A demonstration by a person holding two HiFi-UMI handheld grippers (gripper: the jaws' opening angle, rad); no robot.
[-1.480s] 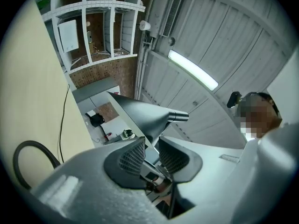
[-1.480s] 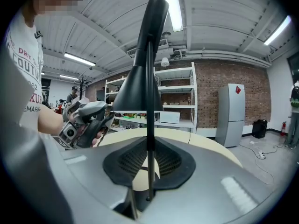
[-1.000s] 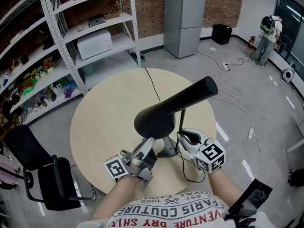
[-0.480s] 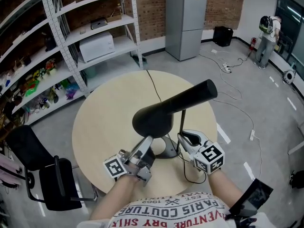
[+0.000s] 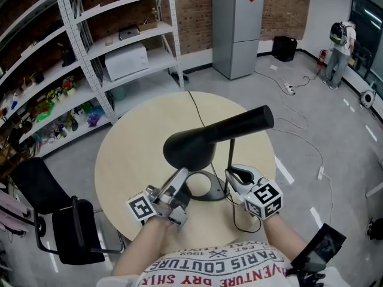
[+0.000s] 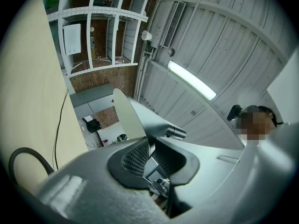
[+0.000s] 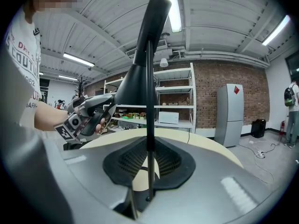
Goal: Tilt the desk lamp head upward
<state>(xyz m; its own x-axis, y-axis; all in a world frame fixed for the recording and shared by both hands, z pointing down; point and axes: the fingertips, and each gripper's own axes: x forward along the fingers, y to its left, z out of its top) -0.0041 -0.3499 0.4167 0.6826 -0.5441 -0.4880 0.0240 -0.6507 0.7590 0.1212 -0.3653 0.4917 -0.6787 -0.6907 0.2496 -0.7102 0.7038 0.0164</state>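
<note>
Head view: black conical lamp head (image 5: 220, 134), slanted.

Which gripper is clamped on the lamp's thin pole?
The right gripper: its jaws pinch the pole, while the left gripper grips the shade.

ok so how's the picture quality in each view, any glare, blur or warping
Head view: evenly lit and sharp, the shelving bowed by the wide lens. Left gripper view: heavy fisheye with black corners, the ceiling strip light blown out. Right gripper view: same fisheye, the lamp pole crisp, a ceiling light glaring behind the lamp head.
</note>
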